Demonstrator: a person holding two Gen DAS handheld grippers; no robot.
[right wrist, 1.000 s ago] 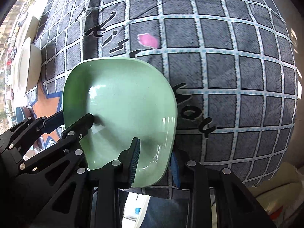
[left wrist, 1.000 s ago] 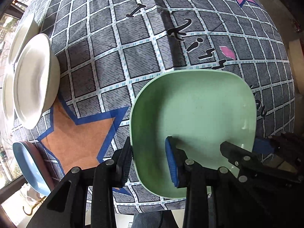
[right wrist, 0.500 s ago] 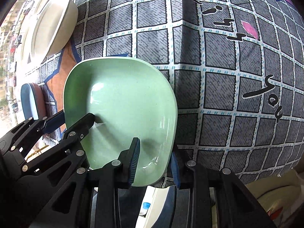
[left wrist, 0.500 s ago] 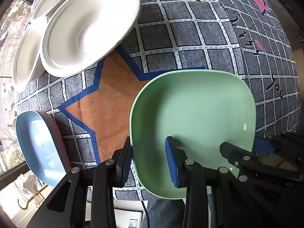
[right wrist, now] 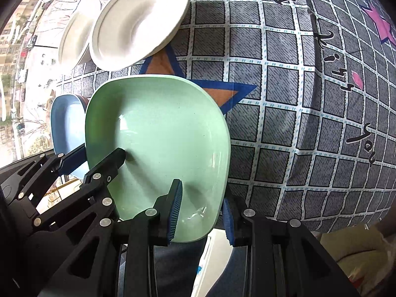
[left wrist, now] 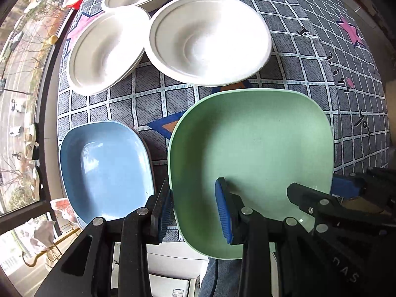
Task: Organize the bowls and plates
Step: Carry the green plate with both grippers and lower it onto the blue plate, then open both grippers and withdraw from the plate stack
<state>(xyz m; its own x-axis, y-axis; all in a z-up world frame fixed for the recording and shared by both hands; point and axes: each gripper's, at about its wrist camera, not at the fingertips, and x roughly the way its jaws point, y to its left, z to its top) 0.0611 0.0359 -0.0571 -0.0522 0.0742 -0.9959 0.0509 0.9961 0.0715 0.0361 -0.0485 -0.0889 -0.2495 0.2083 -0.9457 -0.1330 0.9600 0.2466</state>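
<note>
A square green plate (left wrist: 250, 158) is held above the table by both grippers. My left gripper (left wrist: 195, 212) is shut on its near left rim, one finger inside and one outside. My right gripper (right wrist: 200, 210) is shut on its near right rim; the plate also shows in the right wrist view (right wrist: 158, 136). A blue square plate (left wrist: 104, 168) lies on a brown one just left of the green plate, and shows in the right wrist view (right wrist: 64, 128). Three white round bowls (left wrist: 208, 39) sit farther back on the table.
The table has a grey checked cloth (left wrist: 321, 74) with star patterns (right wrist: 222, 91). Its near edge runs under the green plate. A window with a street outside (left wrist: 14, 99) is at the left. A white bowl stack (right wrist: 138, 22) lies beyond the green plate.
Both grippers have carried the green plate to the left across the table. The white bowls and the blue plate have come fully into view beside it.
</note>
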